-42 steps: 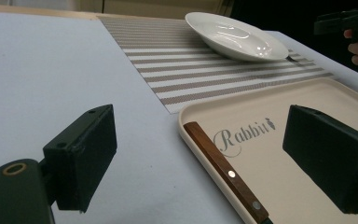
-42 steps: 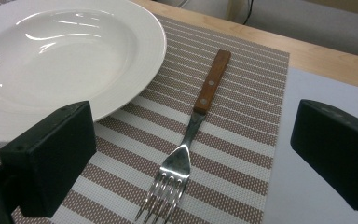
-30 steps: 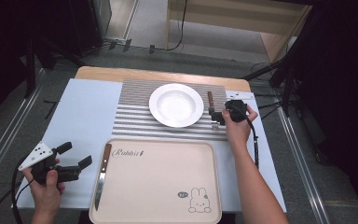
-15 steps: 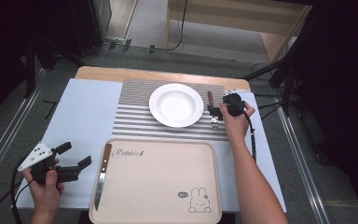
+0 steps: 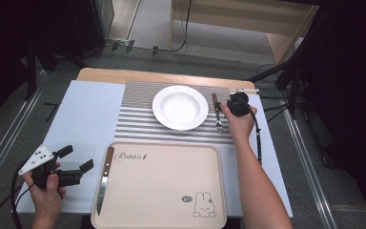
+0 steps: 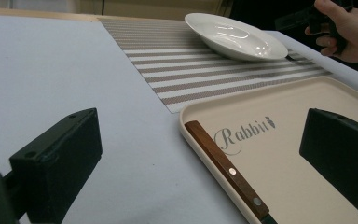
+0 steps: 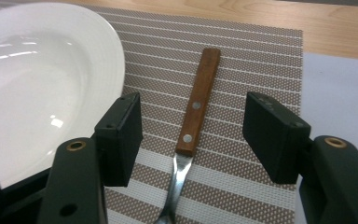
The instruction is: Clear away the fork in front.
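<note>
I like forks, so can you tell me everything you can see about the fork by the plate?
The fork has a brown wooden handle with two small metal rivets and a shiny metal neck and tines. It lies flat on the striped mat, just right of the white plate and apart from it, handle pointing to the far edge. The right gripper has just been closing its jaws; they stand on either side of the handle with gaps left, not yet touching it.
</note>
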Available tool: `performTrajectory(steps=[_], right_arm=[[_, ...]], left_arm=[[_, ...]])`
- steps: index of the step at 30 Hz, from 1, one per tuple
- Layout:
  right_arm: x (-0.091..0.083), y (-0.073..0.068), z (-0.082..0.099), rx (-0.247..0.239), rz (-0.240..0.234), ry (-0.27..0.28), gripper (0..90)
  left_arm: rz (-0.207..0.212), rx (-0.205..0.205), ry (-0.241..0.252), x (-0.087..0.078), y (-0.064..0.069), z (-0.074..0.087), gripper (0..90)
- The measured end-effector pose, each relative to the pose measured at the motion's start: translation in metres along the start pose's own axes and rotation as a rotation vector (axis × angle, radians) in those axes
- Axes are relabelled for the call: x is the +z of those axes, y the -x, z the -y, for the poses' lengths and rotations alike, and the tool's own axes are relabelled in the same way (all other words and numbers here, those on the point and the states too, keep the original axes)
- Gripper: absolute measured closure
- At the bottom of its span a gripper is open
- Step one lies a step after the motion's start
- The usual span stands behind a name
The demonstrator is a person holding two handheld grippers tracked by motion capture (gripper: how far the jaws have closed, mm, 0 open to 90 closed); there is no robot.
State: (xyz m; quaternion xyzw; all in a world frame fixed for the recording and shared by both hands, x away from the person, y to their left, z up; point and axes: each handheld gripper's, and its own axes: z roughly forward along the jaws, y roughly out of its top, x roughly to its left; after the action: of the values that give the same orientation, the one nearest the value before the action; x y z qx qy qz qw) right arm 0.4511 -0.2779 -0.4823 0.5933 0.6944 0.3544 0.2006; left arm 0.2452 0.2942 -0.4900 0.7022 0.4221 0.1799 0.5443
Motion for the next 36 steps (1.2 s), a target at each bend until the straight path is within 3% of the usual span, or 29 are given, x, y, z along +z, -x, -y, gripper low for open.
performTrajectory(steps=[9, 13, 17, 28, 33, 36], right_arm=[[0.016, -0.004, -0.001, 0.015, 0.054, -0.109, 54.1], [0.019, -0.004, -0.002, 0.015, 0.023, -0.118, 59.2], [0.022, -0.009, -0.001, -0.01, 0.056, -0.135, 66.8], [0.033, -0.015, -0.002, 0.016, 0.109, -0.156, 71.8], [0.038, -0.02, -0.002, -0.013, 0.144, -0.17, 72.6], [0.039, -0.023, -0.001, 0.011, 0.164, -0.173, 72.3]], left_arm=[[0.0, -0.001, 0.0, 0.0, 0.0, 0.0, 0.0], [0.002, 0.002, 0.001, 0.0, 0.0, 0.0, 0.0], [0.001, 0.005, -0.003, 0.001, 0.0, 0.0, 0.0], [0.003, 0.007, -0.007, 0.002, 0.001, 0.0, 0.0], [0.004, 0.007, -0.012, 0.003, 0.001, 0.0, 0.0], [0.006, 0.009, -0.013, 0.004, 0.002, 0.0, 0.0]])
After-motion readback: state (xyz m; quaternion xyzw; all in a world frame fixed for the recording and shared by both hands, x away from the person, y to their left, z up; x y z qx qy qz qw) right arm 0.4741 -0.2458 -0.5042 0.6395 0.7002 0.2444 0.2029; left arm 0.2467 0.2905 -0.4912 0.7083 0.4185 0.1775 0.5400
